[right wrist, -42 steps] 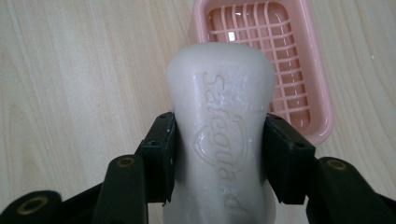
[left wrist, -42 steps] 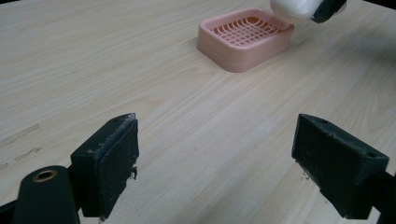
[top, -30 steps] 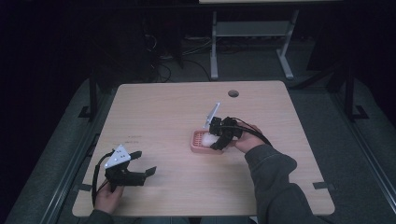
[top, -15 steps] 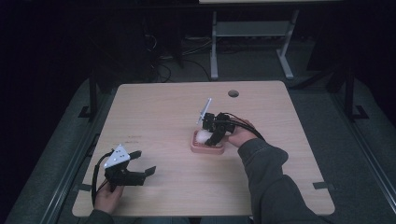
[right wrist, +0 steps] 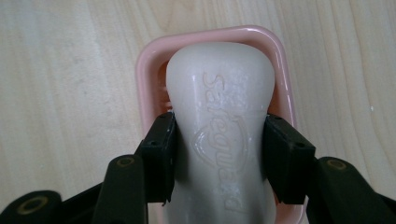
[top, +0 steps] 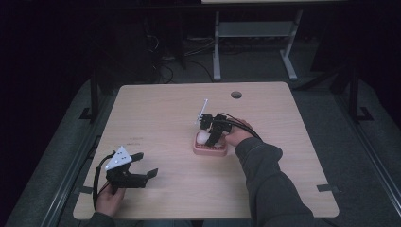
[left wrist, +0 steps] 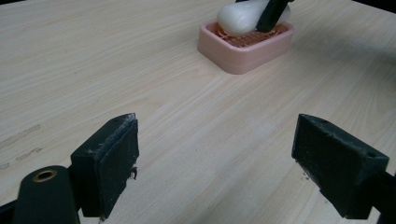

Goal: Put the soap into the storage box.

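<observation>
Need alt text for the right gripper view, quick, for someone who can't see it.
The right gripper is shut on a white bar of soap with embossed lettering, its two black pads pressed against the bar's sides. Below the bar sits a pink soap dish on a pale wooden table.

High view looks down on the table [top: 156, 118]; tool cameras sit close (both share the dish [left wrist: 243, 51]).

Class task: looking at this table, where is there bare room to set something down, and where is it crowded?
Free: the far left stretch behind the left hand-held gripper, and the wood between it and the soap dish. Crowded: the dish, where the right hand-held gripper grips the soap.
</observation>
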Available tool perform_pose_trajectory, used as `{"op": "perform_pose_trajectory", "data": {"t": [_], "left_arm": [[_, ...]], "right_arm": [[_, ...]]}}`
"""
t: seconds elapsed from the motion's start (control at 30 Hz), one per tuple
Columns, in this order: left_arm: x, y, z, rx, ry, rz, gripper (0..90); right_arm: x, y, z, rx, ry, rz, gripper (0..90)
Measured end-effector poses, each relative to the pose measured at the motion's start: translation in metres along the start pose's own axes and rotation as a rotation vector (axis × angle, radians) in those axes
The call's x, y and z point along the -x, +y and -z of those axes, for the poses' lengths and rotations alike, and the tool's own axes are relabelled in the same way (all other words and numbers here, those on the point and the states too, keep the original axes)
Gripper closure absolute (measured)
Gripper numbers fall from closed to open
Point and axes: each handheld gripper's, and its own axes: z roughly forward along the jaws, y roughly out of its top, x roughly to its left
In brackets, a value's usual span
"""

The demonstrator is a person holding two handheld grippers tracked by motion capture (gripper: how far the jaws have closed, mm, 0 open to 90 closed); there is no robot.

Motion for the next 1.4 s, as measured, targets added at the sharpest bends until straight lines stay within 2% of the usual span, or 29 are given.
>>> {"op": "perform_pose_trajectory", "data": {"t": [0.23,0.7,0.9,1.03,1.1,1.23,1.37,1.4], "left_arm": [[-0.001,0.000,0.001,0.000,0.001,0.002,14.5],[-0.001,0.000,0.001,0.002,0.000,0.004,14.5],[-0.001,0.000,0.001,0.001,0.001,0.002,14.5],[0.000,0.000,0.001,0.002,-0.001,0.000,14.4],[0.000,0.000,0.001,0.003,-0.001,-0.001,14.5],[0.000,0.000,0.000,0.000,0.000,0.000,14.4],[-0.001,0.000,0.001,-0.002,0.002,0.001,14.5],[-0.001,0.000,0.001,-0.003,0.003,-0.001,14.4]], "right_arm": [[0.004,0.001,-0.011,-0.020,0.018,-0.008,48.5],[0.005,0.000,-0.014,-0.015,0.033,-0.026,47.2],[0.006,-0.001,-0.008,0.017,0.045,-0.041,44.7],[0.005,-0.003,-0.003,0.028,0.026,-0.050,40.4],[0.003,-0.006,0.001,0.058,0.019,-0.051,40.6],[0.003,-0.014,0.004,0.071,0.008,-0.065,39.9],[0.004,-0.021,0.011,0.102,0.015,-0.084,39.9],[0.003,-0.025,0.016,0.116,0.003,-0.088,39.8]]}}
